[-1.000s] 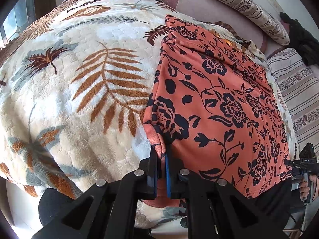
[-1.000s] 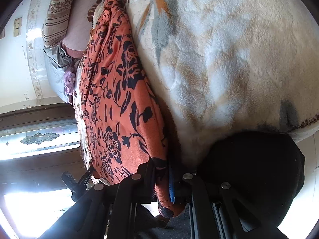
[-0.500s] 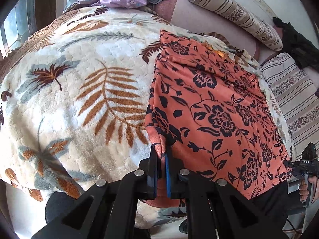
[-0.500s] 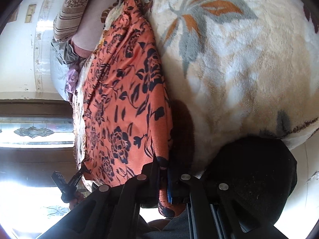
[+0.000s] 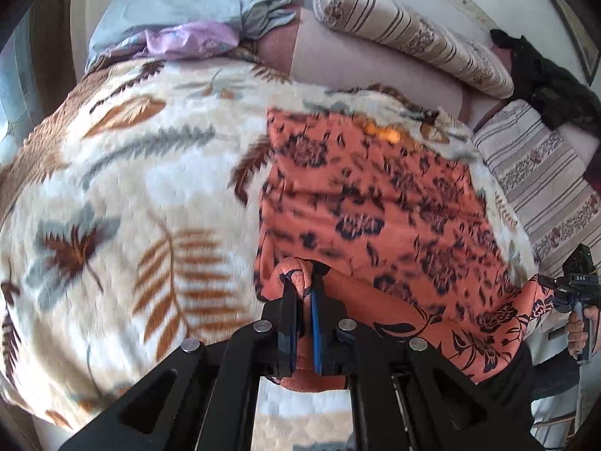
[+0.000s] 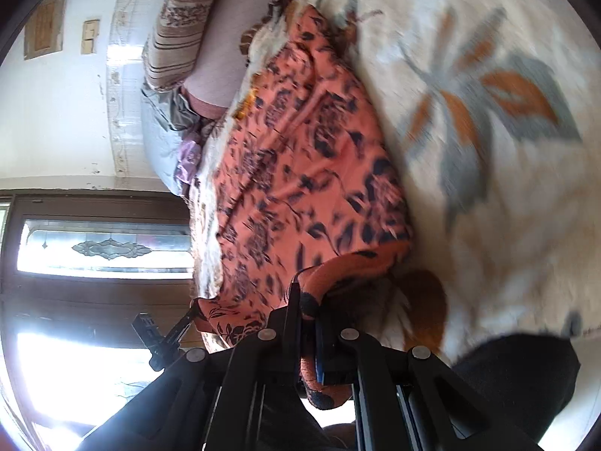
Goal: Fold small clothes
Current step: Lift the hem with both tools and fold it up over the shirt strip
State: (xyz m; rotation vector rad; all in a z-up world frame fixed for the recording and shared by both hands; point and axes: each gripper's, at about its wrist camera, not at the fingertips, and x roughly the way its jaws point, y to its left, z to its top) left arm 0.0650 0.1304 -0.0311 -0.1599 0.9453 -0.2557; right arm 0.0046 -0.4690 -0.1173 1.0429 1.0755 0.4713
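Note:
An orange garment with a dark floral print (image 5: 368, 203) lies spread on a cream leaf-patterned blanket (image 5: 124, 195). My left gripper (image 5: 304, 285) is shut on the garment's near left corner, which bunches up between the pads. In the right wrist view the same garment (image 6: 300, 173) runs away from me, and my right gripper (image 6: 308, 300) is shut on its other near corner. The near hem hangs lifted off the blanket between the two grips. The right gripper (image 5: 574, 285), held by a hand, also shows at the right edge of the left wrist view.
A striped bolster pillow (image 5: 409, 34) and a grey-blue and lilac bundle of cloth (image 5: 195, 18) lie at the head of the bed. A dark garment (image 5: 548, 82) sits at the far right on striped bedding. A door with glass panes (image 6: 105, 248) stands beside the bed.
Both grippers have risen and moved forward with the garment's near corners, lifting the near hem off the blanket. The views are now blurred by motion.

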